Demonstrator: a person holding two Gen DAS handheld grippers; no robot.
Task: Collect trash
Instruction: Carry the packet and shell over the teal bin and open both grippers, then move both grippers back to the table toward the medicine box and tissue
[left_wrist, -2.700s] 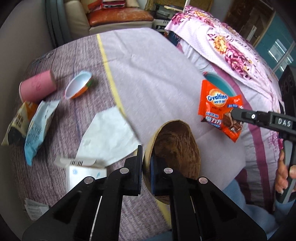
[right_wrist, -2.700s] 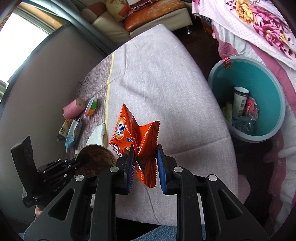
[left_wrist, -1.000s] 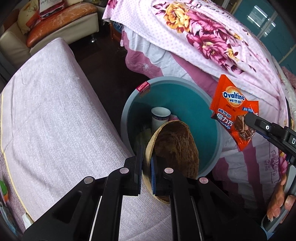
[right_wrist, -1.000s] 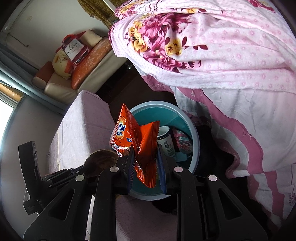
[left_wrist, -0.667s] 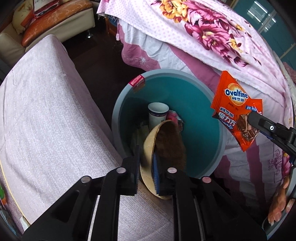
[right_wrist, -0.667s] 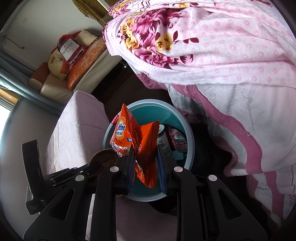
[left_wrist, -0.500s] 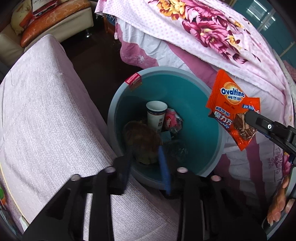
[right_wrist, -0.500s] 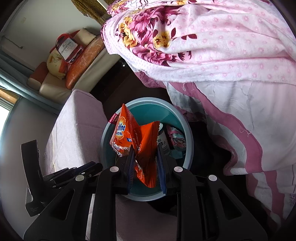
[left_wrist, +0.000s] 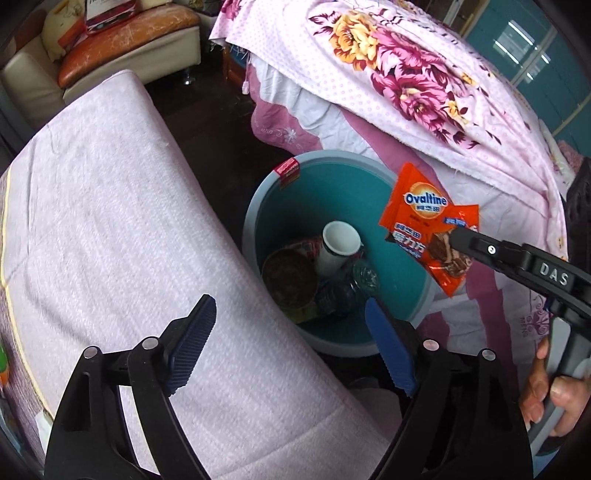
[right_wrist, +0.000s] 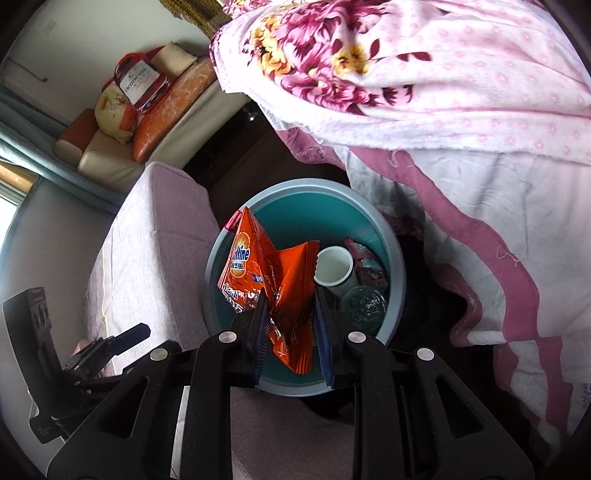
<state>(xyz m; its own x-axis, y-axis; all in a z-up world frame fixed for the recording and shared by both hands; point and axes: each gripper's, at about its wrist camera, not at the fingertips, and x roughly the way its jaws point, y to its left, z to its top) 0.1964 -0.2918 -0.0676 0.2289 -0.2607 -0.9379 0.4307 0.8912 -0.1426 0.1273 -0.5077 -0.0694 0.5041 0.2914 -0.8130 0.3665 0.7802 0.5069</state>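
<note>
Hanging above the round teal plastic bin (left_wrist: 258, 218), the left gripper (left_wrist: 291, 325) has just been opening, its ribbed blue pads wide apart and empty. A brown fibrous bowl (left_wrist: 290, 275) lies inside by a white paper cup (left_wrist: 340, 247). The right gripper (right_wrist: 290, 306) pinches a crinkled orange foil wrapper (right_wrist: 284, 280) (Ovaltine) over the rim.

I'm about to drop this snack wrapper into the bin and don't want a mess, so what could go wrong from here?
1. The orange Ovaltine wrapper is light and crumpled; pinched in the right gripper above the teal bin, it could flutter or cling to a pad on release.
2. In the left wrist view it hangs near the bin's rim, so it may land outside.
3. The left gripper, just opened and empty, hovers beside the rim and could knock it.
</note>
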